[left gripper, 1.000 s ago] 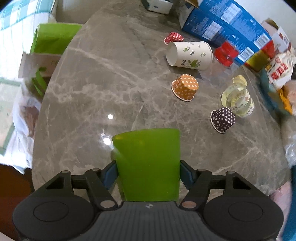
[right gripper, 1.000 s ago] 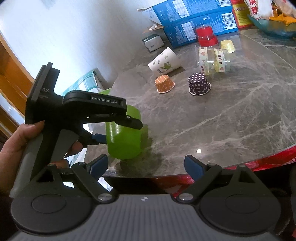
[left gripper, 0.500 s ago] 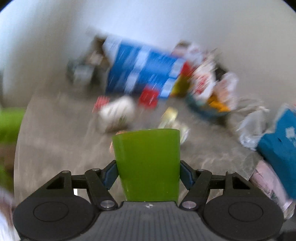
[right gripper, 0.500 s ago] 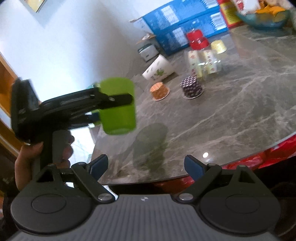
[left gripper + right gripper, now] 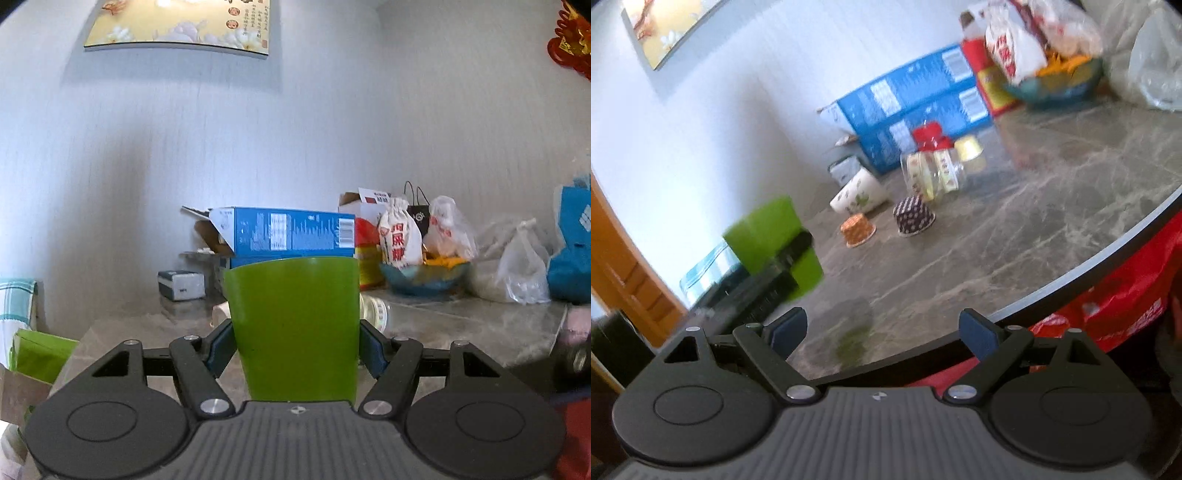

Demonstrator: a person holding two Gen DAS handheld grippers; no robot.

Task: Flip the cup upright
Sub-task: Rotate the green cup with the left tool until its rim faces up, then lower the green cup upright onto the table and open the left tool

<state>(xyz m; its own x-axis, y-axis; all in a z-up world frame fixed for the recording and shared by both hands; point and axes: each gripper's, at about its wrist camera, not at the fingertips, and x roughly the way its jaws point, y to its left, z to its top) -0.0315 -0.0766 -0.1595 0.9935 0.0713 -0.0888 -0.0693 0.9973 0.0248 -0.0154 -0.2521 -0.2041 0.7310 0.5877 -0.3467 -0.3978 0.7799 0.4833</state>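
While the left gripper (image 5: 295, 345) is clenching the green plastic cup (image 5: 293, 328) between its 2 blue pads (image 5: 221, 347), the cup is hanging in the air above the near edge of the grey marble table (image 5: 1015, 229). In the left wrist view the cup is filling the 6 o'clock area, and its wider end is pointing away from the camera. In the right wrist view the same cup (image 5: 772, 240) is appearing blurred at 9 o'clock, tilted, with a dark shadow lying on the table under it.

The right gripper (image 5: 882, 328) is standing released, its 2 fingers spread wide and gripping nothing, low at the table rim at 6 o'clock.

Further on the table, toward 12 o'clock in the right wrist view, a white paper cup with leaf print (image 5: 858, 192) is lying on its side. An orange dotted cupcake liner (image 5: 857, 230) and a dark dotted cupcake liner (image 5: 913, 216) are sitting mouth-down just beside each other. A clear jar with a red lid (image 5: 932, 170) is lying behind them, and a small yellow cup (image 5: 967, 147) is near it. 2 blue cartons (image 5: 916, 107) are stacked against the wall, and a blue bowl (image 5: 424, 277) with snack bags is standing at 2 o'clock.
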